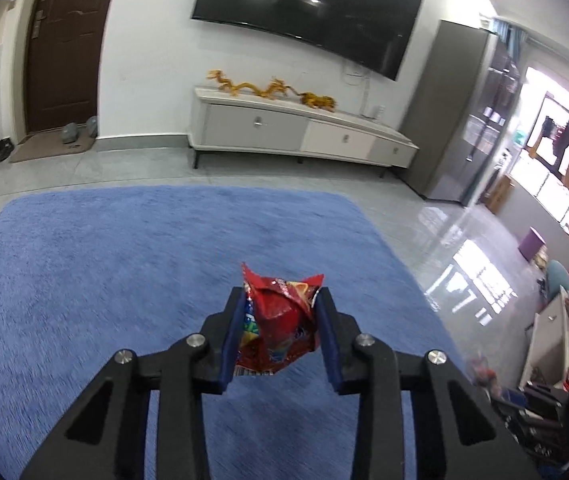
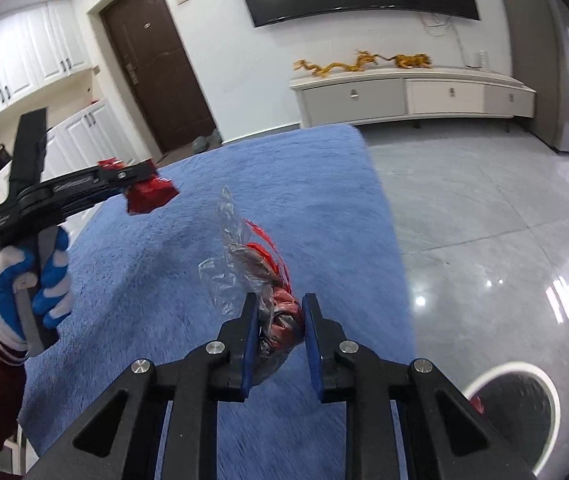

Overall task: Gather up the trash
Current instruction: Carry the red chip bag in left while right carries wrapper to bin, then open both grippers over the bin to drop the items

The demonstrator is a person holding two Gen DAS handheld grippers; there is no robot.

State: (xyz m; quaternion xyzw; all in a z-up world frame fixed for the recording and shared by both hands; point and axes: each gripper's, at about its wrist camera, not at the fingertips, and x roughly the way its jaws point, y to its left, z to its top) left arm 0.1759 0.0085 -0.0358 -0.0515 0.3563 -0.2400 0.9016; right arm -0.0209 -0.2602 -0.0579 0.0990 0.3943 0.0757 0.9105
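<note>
Above one blue rug (image 1: 124, 280): two grippers, jaws clamped; left (image 1: 280, 300) holds red wrapper (image 1: 280, 312), right (image 2: 278, 308) clear wrapper (image 2: 240, 264).

The red snack bag (image 1: 280, 316) is crinkled glossy foil, and the clear wrapper (image 2: 240, 264) is thin, shiny, creased plastic film. Both grippers are matt black plastic with bright metal pins and matt blue pads (image 1: 231, 344). The blue rug (image 1: 124, 264) is fuzzy pile, and beyond its edges the grey floor tiles (image 2: 484, 208) are polished and mirror-glossy.
</note>
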